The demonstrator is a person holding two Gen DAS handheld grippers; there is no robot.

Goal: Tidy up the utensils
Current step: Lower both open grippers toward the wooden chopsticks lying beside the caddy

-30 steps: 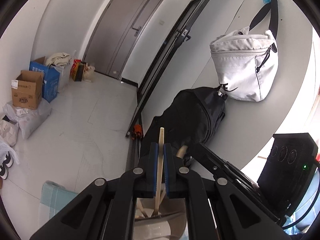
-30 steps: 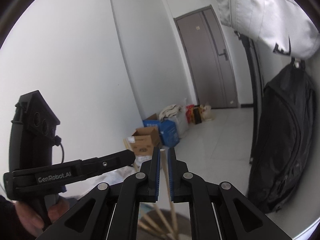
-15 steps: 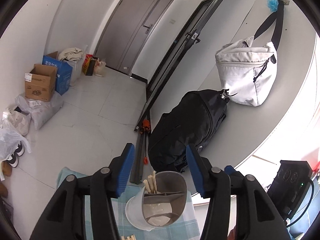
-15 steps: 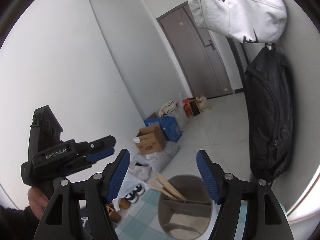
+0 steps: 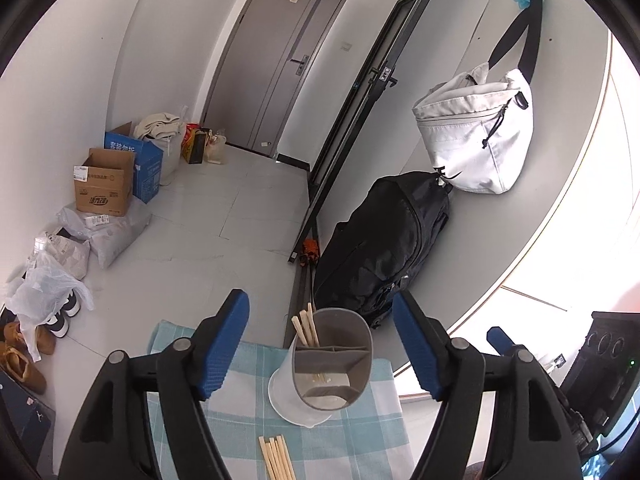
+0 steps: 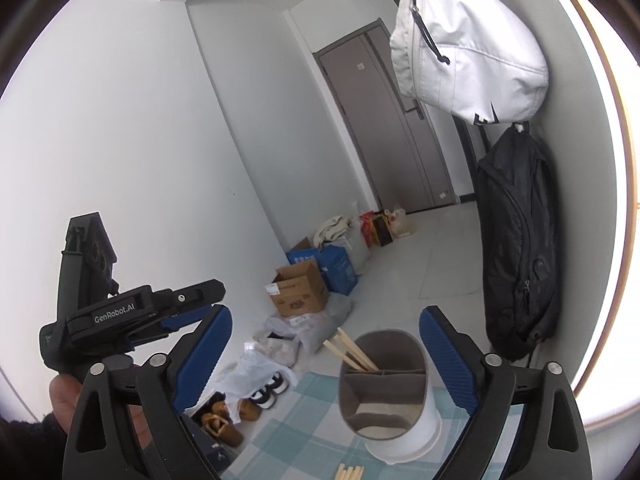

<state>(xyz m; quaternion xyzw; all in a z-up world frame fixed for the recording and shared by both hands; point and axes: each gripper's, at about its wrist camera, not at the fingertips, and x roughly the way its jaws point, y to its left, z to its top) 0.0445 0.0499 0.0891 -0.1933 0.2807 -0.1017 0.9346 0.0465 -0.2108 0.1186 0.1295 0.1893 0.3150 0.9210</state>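
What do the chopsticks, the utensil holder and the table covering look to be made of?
Chopsticks: pale, matte, squared sticks, likely bamboo or light wood. Utensil holder: smooth molded shell, grey divided insert in a white base, probably plastic. Tablecloth: teal-and-white check, soft and matte, apparently woven cloth.

From each wrist we look forward and down between the fingers, close above the holder [image 5: 332, 364] [image 6: 384, 384]; both views share it, the door [image 5: 276, 60] and bags [image 6: 464, 40].

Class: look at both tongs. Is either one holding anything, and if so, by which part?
Nothing is held. The left tongs and right tongs have just been opening, empty; the chopsticks stand in the holder.
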